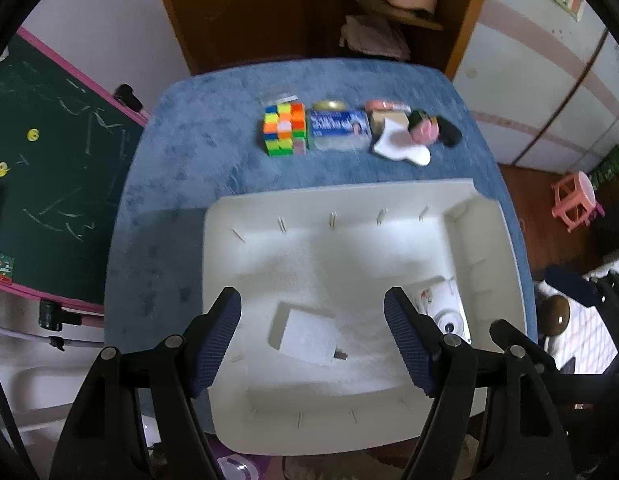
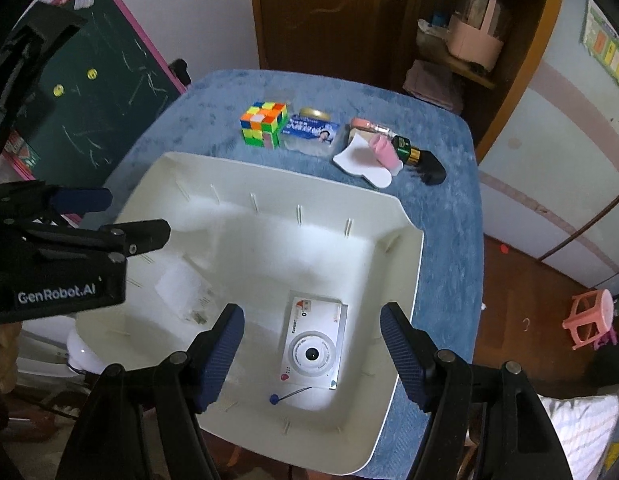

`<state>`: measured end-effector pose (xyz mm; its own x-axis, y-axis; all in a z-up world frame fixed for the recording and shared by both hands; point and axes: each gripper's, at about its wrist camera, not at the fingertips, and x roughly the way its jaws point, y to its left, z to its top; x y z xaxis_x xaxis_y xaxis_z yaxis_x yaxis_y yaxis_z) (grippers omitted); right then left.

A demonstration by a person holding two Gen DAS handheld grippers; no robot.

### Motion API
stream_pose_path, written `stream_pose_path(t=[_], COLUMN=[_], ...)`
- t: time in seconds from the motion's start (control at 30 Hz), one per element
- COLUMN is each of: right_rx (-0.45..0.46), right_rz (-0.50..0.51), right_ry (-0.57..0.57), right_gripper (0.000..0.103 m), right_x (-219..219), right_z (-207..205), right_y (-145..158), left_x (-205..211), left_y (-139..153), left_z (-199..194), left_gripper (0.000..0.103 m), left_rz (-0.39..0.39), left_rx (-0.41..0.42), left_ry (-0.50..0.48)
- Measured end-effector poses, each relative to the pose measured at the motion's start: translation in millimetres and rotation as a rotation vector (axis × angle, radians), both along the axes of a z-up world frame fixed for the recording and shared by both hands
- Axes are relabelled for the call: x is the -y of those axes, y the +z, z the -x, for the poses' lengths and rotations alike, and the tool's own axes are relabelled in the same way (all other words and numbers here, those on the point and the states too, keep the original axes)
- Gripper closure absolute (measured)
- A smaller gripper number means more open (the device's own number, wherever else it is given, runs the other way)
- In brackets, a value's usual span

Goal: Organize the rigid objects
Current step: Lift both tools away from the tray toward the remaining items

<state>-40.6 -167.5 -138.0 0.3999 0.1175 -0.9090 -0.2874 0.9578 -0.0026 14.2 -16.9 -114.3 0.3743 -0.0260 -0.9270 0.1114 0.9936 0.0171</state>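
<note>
Left hand-held gripper (image 1: 312, 340): hovering over the near part of the white bin (image 1: 493, 216), jaws spread wide, holding nothing. Right hand-held gripper (image 2: 311, 354): hovering over the same bin (image 2: 409, 248), jaws likewise spread wide, gripping nothing.

Lying flat on the bin floor between the left fingers: a white charger (image 1: 305, 336), plug end pointing toward the near right. Lying flat in the bin's right part, between the right fingers: a white camera (image 2: 314, 350), lens facing up, with a blue-tipped strap (image 2: 289, 394) trailing just beside its near edge. Resting apart from each other: charger (image 2: 181, 284) and camera (image 1: 445, 312).

Sitting on the blue worktop (image 1: 181, 168) beyond the bin's far wall, in a row from left to right: a cube (image 1: 284, 130), a blue-and-white box (image 1: 339, 128) just beside it, a gold tin (image 2: 314, 113) behind the box, a white scoop (image 2: 363, 158), a pink roll (image 2: 383, 150) touching the scoop, and a dark bottle (image 2: 419, 160) lying on its side at the right end.
</note>
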Motion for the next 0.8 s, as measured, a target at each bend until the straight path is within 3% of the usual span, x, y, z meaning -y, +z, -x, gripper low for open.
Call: stream_pose_path(t=[0.4,0.8], right_rx=[0.033,0.093], right_rz=[-0.065,-0.102], right_ry=[-0.031,-0.033], right_gripper=[0.031,0.032], right_x=[35,64], right_z=[-5,-22], right_y=[27,58], left_x=[-4,12], left_y=[45,79], left_z=[-12,-24], left_gripper=[0.026,0.026], left_rz=[-0.008,-0.037], left_rx=[0.071,0.160], left_ry=[0.077,0.041])
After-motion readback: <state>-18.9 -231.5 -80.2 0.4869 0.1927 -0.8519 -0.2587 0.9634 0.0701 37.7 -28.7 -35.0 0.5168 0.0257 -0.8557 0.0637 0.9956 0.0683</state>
